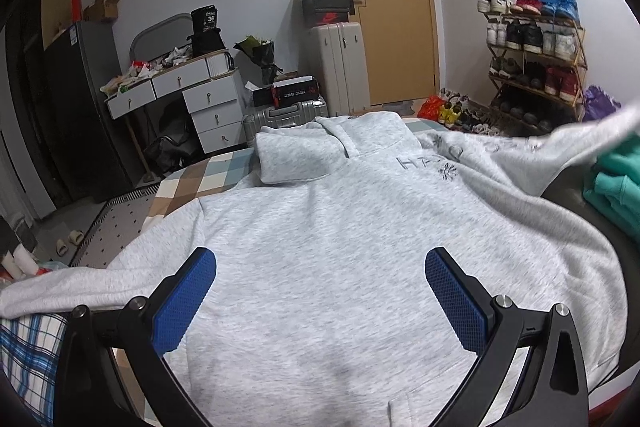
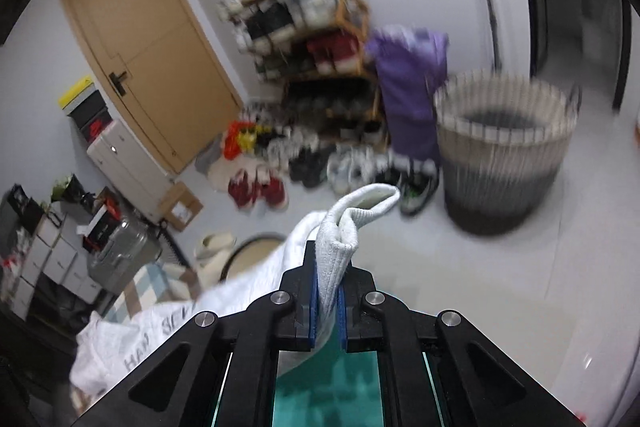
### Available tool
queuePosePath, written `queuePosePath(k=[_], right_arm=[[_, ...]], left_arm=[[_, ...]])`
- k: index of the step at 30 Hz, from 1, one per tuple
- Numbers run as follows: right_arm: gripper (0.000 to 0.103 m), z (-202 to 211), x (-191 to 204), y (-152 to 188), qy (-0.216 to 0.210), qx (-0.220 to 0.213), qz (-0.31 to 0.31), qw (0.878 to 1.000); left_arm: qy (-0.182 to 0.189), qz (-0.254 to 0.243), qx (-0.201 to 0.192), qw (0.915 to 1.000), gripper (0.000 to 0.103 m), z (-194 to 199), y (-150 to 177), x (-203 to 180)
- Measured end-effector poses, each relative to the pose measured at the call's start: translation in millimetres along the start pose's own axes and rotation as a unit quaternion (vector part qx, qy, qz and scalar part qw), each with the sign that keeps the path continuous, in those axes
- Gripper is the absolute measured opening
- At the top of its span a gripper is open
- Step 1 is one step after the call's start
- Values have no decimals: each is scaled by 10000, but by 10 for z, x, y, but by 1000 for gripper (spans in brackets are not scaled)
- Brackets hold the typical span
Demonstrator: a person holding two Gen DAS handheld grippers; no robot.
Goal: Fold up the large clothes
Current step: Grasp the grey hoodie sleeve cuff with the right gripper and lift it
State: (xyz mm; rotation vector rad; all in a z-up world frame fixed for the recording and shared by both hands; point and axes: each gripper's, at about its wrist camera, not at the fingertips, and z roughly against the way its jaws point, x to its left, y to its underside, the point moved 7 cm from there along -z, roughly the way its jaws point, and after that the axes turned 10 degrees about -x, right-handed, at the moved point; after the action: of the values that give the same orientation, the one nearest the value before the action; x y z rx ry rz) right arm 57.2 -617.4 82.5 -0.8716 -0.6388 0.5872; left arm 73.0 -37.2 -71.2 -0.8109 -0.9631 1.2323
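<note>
Sweatshirt, light grey, lies spread across the bed, hem at the near edge, collar toward the far edge. Left gripper hovers over the lower body panel, released, jaws wide apart, nothing between them. Right gripper is clenched on the ribbed sleeve cuff, lifted clear of the bed's right edge. Judgement: carry the cuff across the chest, keep the sleeve taut, pin the body with the left. Green garment sits at the right edge.

Soft, matt heathered fleece on the grey hoodie, ribbed knit at its cuff. Dimpled blue rubbery pads on matt black plastic fingers; shiny metal bolts.
</note>
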Motion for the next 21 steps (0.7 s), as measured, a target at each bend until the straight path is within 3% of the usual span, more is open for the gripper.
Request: queuePosePath(k=[6,12,15,21], right_arm=[[6,286,612,-624,234,-985,928,9905],[6,364,967,-979,751,-1504,1429,9754],[6,385,1052,-1067,918,-1721,1375,9711],[6,316,1477,-783,72,-1313,1387,9816]], left_arm=[[-111,-213,51,9997,102,-43,50,44],[-226,-278,65,9993,102,-42,78,158],[-305,-306,61,9990,102,-46,86,243],[-433,-174,43,9989,102,-5,81,496]])
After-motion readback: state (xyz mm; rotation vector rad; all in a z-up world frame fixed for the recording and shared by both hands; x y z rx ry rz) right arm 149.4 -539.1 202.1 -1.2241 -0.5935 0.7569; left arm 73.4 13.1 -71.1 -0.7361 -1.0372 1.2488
